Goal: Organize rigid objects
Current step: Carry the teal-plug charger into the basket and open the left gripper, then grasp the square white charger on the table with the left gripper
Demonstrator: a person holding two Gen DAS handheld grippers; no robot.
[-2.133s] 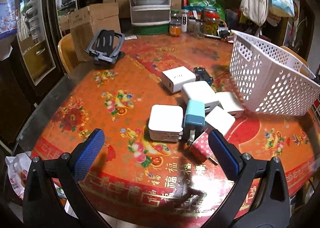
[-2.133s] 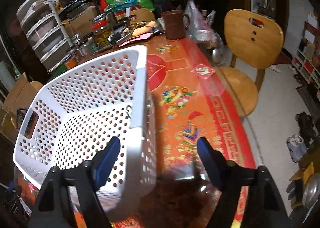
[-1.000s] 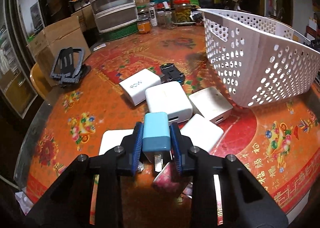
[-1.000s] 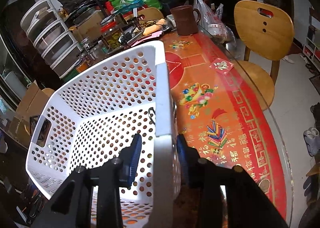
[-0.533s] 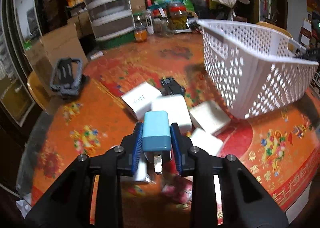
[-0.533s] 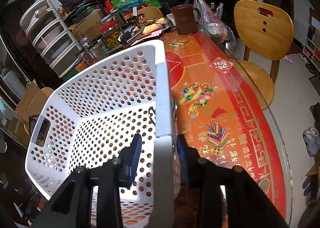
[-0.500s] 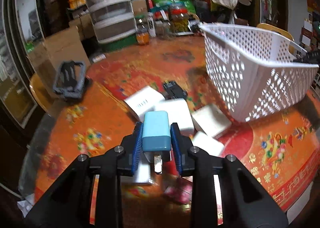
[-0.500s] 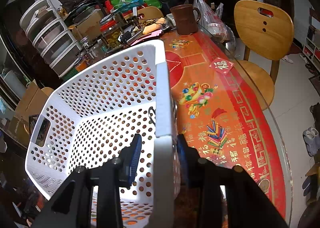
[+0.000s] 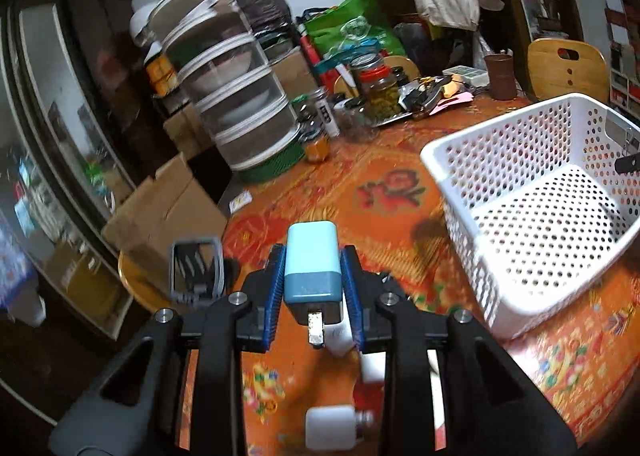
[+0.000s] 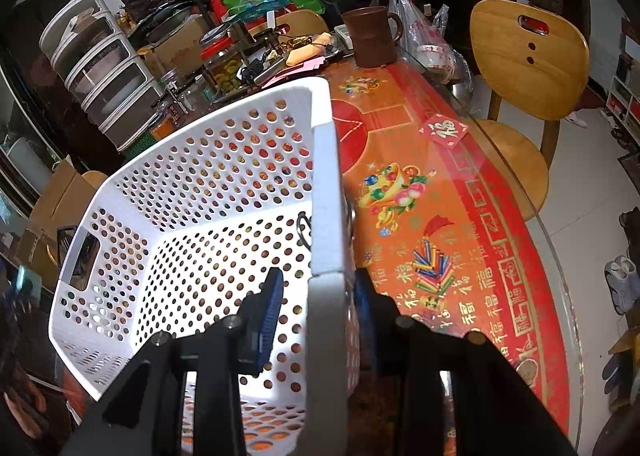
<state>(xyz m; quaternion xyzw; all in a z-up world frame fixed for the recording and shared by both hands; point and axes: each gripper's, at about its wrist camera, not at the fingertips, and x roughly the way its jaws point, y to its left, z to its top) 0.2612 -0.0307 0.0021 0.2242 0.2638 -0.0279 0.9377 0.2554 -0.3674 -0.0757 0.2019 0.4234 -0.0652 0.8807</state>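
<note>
While your left gripper (image 9: 313, 288) has its blue-padded fingers (image 9: 273, 296) closed tight on the two-tone blue charger (image 9: 311, 270), the charger sits lifted clear of the table (image 9: 384, 176), its long axis running straight along the fingers: the pale end points forward and away from you, and the darker end with its metal prong (image 9: 315, 329) points back toward the camera. Below and behind it you can see white chargers (image 9: 331, 428) lying on the red patterned cloth, partly hidden by the gripper arms. Ahead to the right stands the white perforated basket (image 9: 448, 160), well apart from the held charger, with its open top facing up. Further left a dark phone stand (image 9: 196, 272) rests near the table edge, and stacked clear drawers (image 9: 236, 96) rise beyond it. Your right gripper (image 10: 318, 296) has its fingers (image 10: 272, 304) pinched on the basket's near wall (image 10: 326, 216), one pad inside and one outside, so the rim runs away from you between them. Past that wall the table carries a brown mug (image 10: 372, 38), and a wooden chair (image 10: 528, 56) stands beside it.
</note>
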